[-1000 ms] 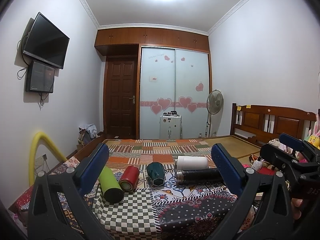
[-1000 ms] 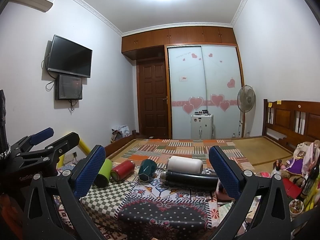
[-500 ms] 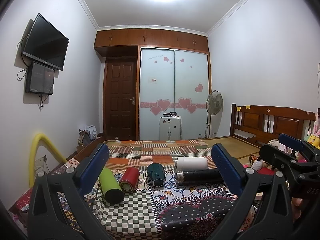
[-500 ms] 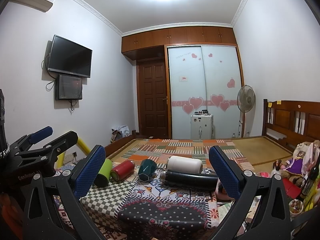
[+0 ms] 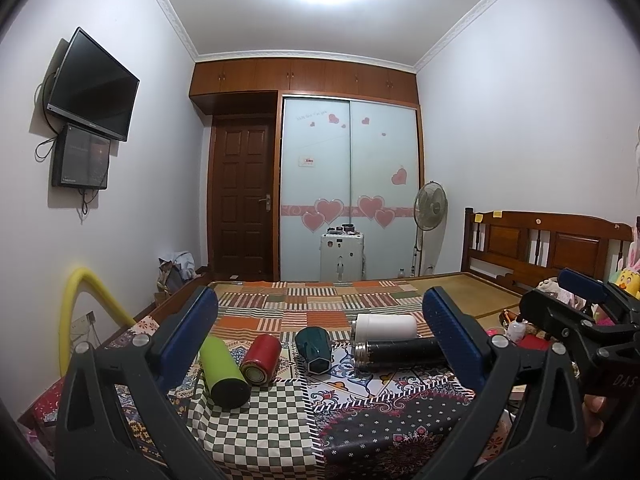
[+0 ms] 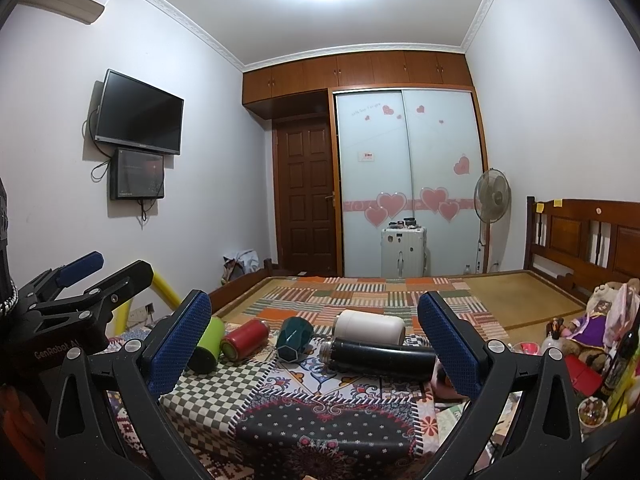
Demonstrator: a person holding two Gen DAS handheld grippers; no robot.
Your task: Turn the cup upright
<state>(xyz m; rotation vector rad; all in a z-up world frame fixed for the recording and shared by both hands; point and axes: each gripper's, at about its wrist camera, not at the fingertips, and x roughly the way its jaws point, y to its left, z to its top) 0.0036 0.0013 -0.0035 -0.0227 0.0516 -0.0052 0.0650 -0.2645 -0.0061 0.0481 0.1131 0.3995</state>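
Several cups lie on their sides on a patterned cloth: a green one (image 5: 222,368), a red one (image 5: 261,358), a dark teal faceted one (image 5: 314,350), a white one (image 5: 385,326) and a long black flask (image 5: 400,354). They also show in the right wrist view: green (image 6: 208,342), red (image 6: 244,338), teal (image 6: 294,339), white (image 6: 370,326), black (image 6: 378,356). My left gripper (image 5: 320,340) is open and empty, short of the cups. My right gripper (image 6: 314,344) is open and empty, also short of them.
The cloth-covered table (image 5: 280,432) stands before a bed with a patchwork cover (image 5: 320,300). Toys and bottles (image 6: 600,340) crowd the right side. A yellow tube (image 5: 76,312) curves at the left. The other gripper shows at each view's edge (image 6: 80,312).
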